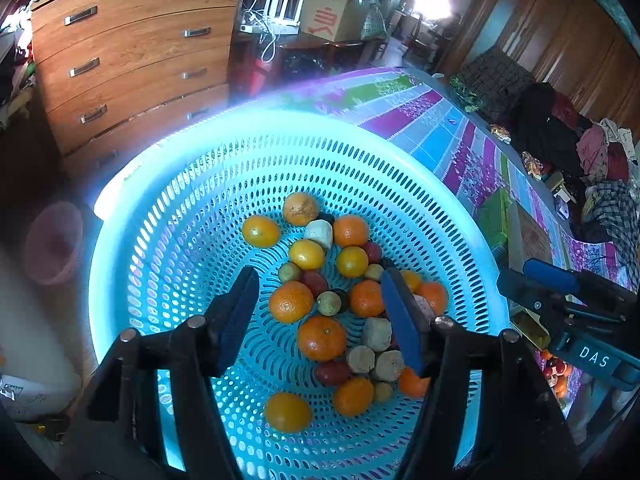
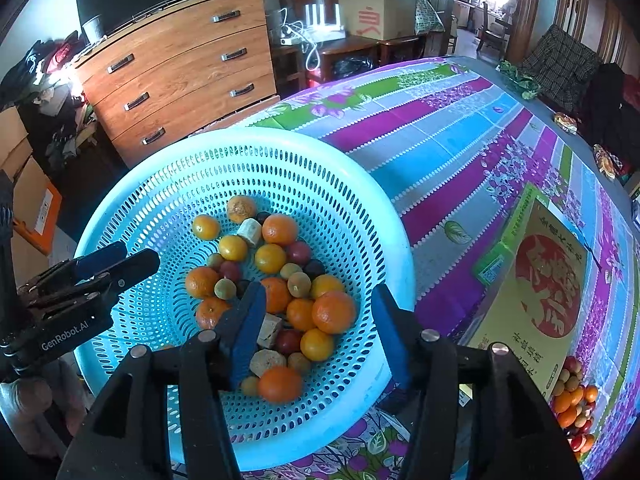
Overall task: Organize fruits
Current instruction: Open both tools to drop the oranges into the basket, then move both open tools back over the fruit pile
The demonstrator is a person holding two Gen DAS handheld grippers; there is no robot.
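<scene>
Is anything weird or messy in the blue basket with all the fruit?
Nothing is spilled or broken. The odd bit: pale, rough beige chunks lie mixed among the oranges in the blue basket. They don't look like the round fruit; I can't tell what they are.

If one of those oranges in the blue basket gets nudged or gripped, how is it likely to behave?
The oranges are round and smooth-skinned, so a nudged one would probably roll down the sloped wall of the basket towards the pile. One gripped off-centre may slip out sideways. Lifting one out may also shift the fruit packed against it.
</scene>
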